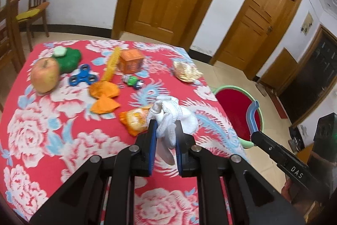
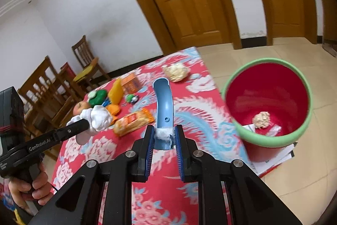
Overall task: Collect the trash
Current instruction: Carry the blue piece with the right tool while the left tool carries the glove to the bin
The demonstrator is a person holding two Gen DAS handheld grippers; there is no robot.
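Note:
My left gripper (image 1: 165, 130) is shut on a crumpled white tissue (image 1: 174, 117) and holds it above the table's right part; the same tissue shows in the right wrist view (image 2: 99, 118). My right gripper (image 2: 164, 136) is shut on a curved blue plastic piece (image 2: 164, 102) with a bit of white padding at the grip, held near the table's right edge. A red bin with a green rim (image 2: 267, 102) stands on the floor right of the table, with crumpled paper (image 2: 261, 119) inside. An orange snack wrapper (image 1: 134, 119) lies under the tissue.
On the red floral tablecloth (image 1: 42, 130) lie an apple (image 1: 45, 74), a green lump (image 1: 69, 58), a blue spinner (image 1: 83, 77), orange wrappers (image 1: 104, 92), an orange box (image 1: 130, 63), a small toy (image 1: 133, 80) and a crumpled wrapper (image 1: 185, 71). Wooden chairs (image 1: 38, 1) stand at left.

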